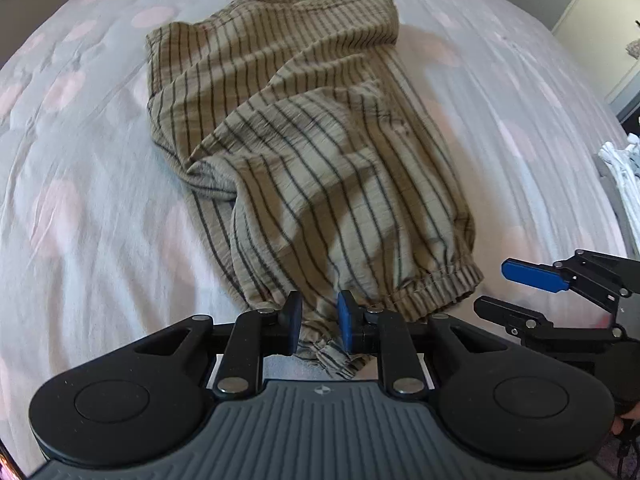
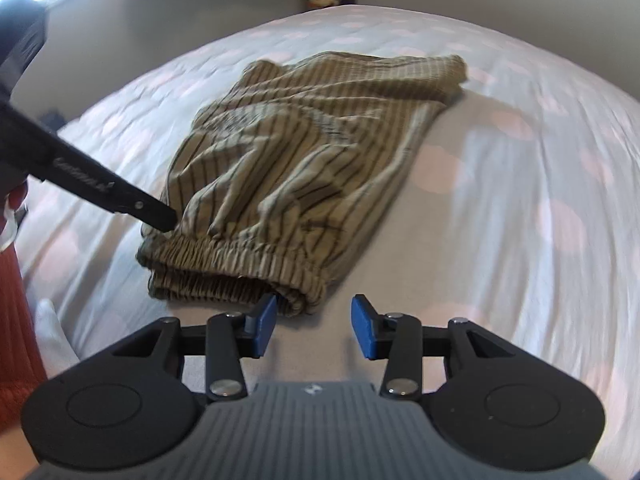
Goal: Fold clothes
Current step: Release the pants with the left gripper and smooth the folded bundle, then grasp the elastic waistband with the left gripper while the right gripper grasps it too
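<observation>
Both tools sit at the waistband of the trousers (image 1: 304,152) lying on the bed (image 1: 88,208): left tool (image 1: 319,322) parted around a bunched corner, right tool (image 2: 313,326) gaping beside the hem, seemingly poised for folding.

Both wrist cams look steeply down, close, past their own jaws; shared ahead of both: striped trousers (image 1: 304,152) on the dotted bedsheet (image 1: 80,200).

Only text: small white brand print along the black finger of the left hand-held gripper (image 2: 162,220), at 9 o'clock in the right wrist view, too blurred to read. Small logo marks on both grey gripper bodies, no letters. Nothing else legible.
</observation>
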Demonstrator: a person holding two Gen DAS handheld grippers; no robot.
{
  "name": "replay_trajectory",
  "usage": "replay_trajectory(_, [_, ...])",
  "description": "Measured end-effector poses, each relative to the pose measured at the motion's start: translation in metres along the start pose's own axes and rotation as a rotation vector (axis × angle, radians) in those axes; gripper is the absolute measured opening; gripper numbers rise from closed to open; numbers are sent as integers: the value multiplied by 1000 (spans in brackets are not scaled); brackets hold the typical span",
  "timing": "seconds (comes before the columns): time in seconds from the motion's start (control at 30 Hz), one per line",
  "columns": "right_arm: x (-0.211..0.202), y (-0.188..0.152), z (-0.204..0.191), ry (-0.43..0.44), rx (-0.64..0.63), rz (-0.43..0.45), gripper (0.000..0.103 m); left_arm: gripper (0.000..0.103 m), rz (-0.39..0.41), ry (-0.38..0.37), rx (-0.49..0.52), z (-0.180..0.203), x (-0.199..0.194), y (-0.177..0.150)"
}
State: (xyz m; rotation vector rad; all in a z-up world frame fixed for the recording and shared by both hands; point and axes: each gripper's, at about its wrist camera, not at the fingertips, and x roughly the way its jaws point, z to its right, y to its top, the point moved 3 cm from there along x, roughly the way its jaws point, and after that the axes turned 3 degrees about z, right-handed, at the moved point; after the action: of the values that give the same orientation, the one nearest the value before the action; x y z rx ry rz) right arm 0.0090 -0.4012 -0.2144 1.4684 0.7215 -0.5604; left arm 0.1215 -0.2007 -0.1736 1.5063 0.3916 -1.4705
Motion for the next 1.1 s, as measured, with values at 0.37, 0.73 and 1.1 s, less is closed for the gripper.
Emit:
replay_trajectory(0.37, [17,-10,13,6,58,-94,0,9,-96,-45,-91,-12,15,-14])
replay_trajectory(0.73, [-6,-1,-9,39,-88,-11,11,13,53,-40,110,18,-24,-8])
replay_trajectory(1.1, [-21,3,-41,113,-597,36,44,49,49,-1,692,69,-16,-30])
